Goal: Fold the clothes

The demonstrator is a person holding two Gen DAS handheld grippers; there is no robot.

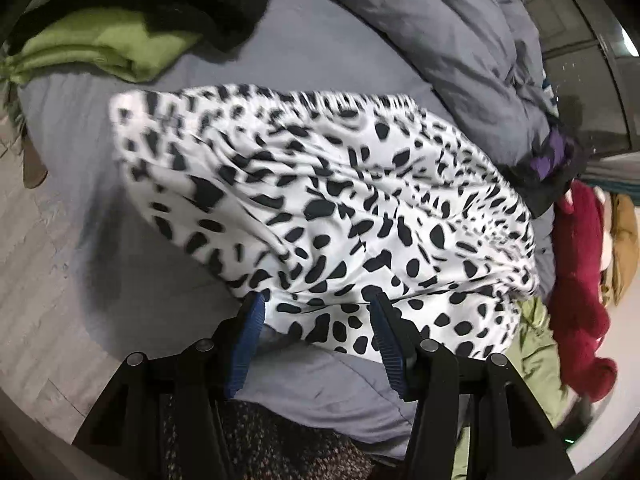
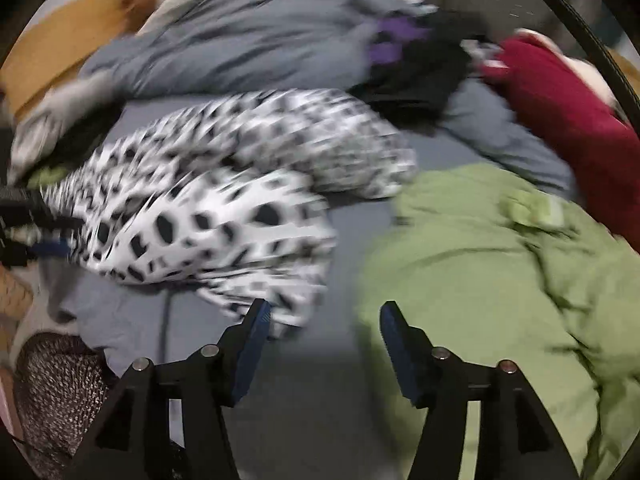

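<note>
A white garment with black spots (image 1: 320, 200) lies rumpled on the grey bed sheet (image 1: 312, 60). My left gripper (image 1: 317, 304) is at its near edge with the jaws wide apart; the cloth's hem sits between the blue pads (image 1: 244, 344), which do not press it. In the right wrist view the spotted garment (image 2: 208, 216) is blurred and bunched at the left, with the left gripper (image 2: 44, 236) at its far-left edge. My right gripper (image 2: 325, 312) is open over bare sheet (image 2: 312, 392), with nothing between its fingers.
A light green garment (image 2: 500, 280) lies just right of the right gripper. A grey duvet (image 1: 440, 40), a black and purple garment (image 2: 412, 68) and a dark red garment (image 2: 560, 112) are heaped behind. Folded green cloth (image 1: 100, 48) lies far left, and the floor (image 1: 28, 272) is beyond the bed's left edge.
</note>
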